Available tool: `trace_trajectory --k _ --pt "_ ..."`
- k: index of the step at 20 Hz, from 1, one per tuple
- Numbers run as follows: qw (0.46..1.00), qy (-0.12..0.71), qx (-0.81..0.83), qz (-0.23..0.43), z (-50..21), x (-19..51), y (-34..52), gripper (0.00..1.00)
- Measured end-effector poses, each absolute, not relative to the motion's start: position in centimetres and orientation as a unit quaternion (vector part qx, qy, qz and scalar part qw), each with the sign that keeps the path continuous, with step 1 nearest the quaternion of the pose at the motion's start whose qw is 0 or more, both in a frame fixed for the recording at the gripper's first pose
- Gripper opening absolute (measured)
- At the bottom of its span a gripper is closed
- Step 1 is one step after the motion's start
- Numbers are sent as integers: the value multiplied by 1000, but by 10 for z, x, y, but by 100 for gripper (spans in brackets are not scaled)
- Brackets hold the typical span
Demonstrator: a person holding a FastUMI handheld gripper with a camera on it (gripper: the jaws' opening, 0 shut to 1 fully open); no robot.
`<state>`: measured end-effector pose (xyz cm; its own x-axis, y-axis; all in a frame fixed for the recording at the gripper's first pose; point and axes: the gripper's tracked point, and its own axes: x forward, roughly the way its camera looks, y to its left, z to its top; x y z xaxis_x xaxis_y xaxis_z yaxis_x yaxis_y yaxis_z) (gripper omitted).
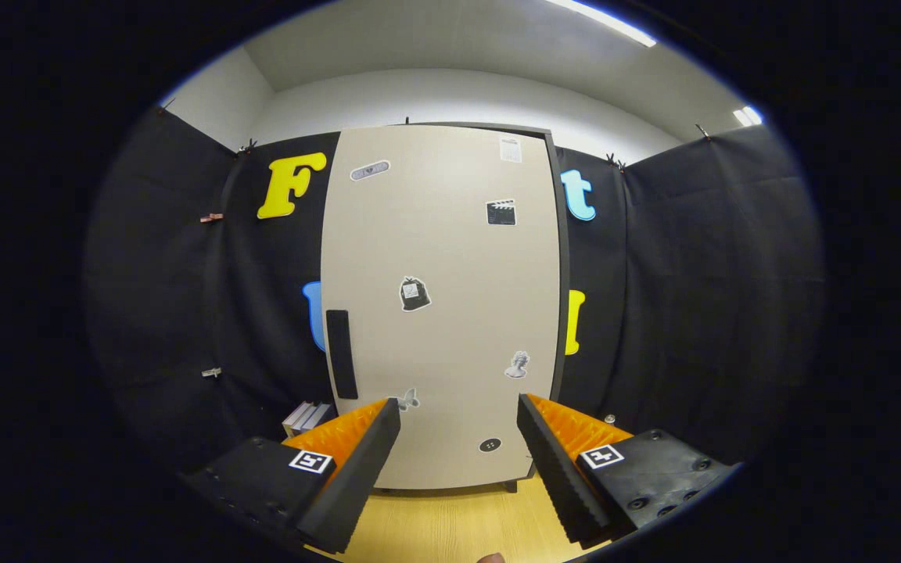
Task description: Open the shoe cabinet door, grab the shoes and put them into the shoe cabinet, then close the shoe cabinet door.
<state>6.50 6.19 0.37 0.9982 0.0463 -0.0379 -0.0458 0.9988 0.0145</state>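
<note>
While the gripper is held level above a pale wooden floor, its two fingers stand spread wide apart with nothing between them, pointing straight at a tall beige shoe cabinet door. The door is flat, dotted with small black-and-grey stickers, and sits closed against the dark cabinet frame, whose edge shows along the door's right side and top. A narrow black vertical handle is fixed near the door's left edge, about halfway down, just above and beyond the left finger.

The shoes cannot be seen from here. A small stack of pale, flat objects rests on the floor to the left of the cabinet, behind the left finger; what they are is hard to tell.

A closed door fits two stages equally: the shoes may be waiting outside, or may already be shut inside. Any work on the door would probably go best through that handle, with the fingers brought to either side of it and the pull following the door's swing, which likely hinges on the right, away from the handle.

The door lies beyond the fingertips, centred in the gap between them, not touched.
</note>
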Motion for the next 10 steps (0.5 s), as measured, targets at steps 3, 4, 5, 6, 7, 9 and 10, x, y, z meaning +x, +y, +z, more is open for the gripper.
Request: trace_trajectory --k 3,4,5,6,7,9,10 --pt "999 18 9 28 5 63 65 99" --pt "999 18 9 28 5 62 65 99" --pt "999 18 10 29 5 62 66 99" --pt "999 19 11 29 5 61 66 98" --pt "999 19 12 30 5 61 67 98" --pt "999 21 11 30 4 61 67 99" --pt "999 21 12 30 4 60 67 98"
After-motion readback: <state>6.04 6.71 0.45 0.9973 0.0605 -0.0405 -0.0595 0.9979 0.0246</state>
